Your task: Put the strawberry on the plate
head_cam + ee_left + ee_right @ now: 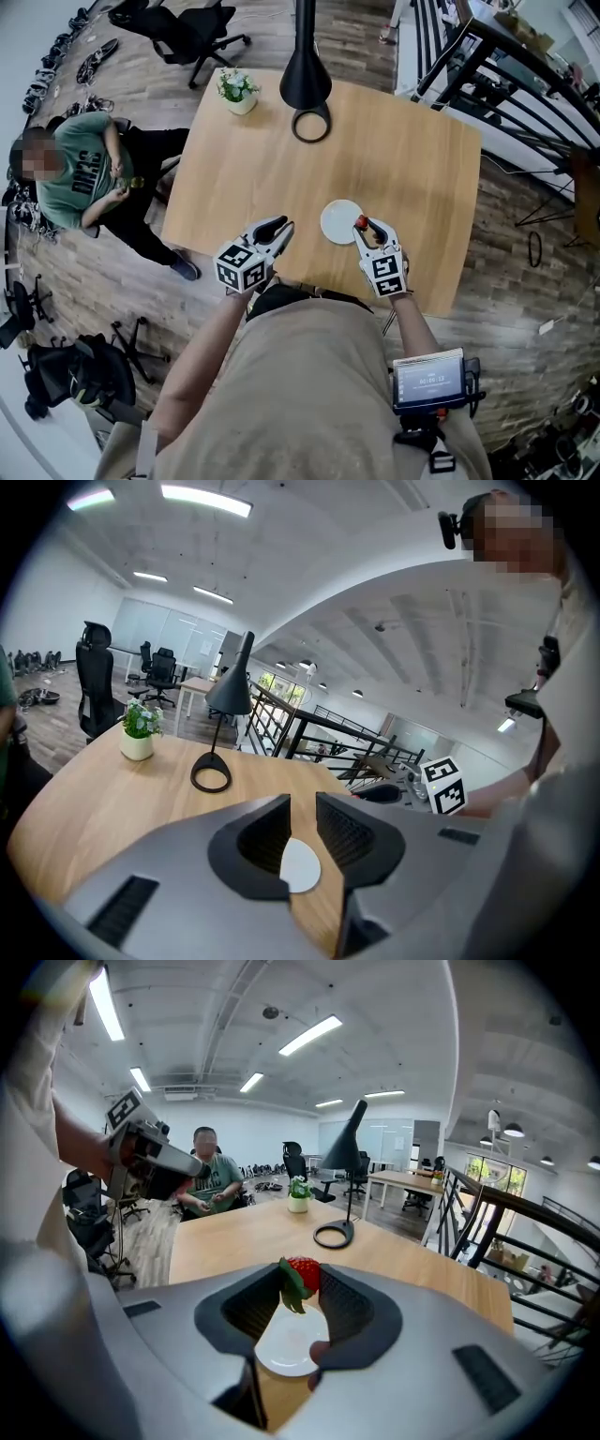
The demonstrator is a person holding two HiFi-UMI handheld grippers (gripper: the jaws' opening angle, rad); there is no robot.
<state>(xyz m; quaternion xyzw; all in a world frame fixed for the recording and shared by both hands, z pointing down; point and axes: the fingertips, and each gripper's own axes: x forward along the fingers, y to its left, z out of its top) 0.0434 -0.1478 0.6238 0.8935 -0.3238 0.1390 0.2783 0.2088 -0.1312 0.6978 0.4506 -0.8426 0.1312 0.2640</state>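
Near plate (336, 223), right tongs (361, 228) grip strawberry (303, 1272); shirt print (89, 174) unreadable.

One strawberry (360, 223), one plate (339, 223), one lamp (306, 80) (black), one potted plant (238, 90).

Plate (335, 222) on table (422, 169) near its front edge, between left claw (283, 226) and right claw (364, 229), strawberry (360, 222) in the latter at the plate's right rim; lamp (307, 84) behind at far edge, plant (237, 91) left of it, person (94, 169) seated off the table's left side.
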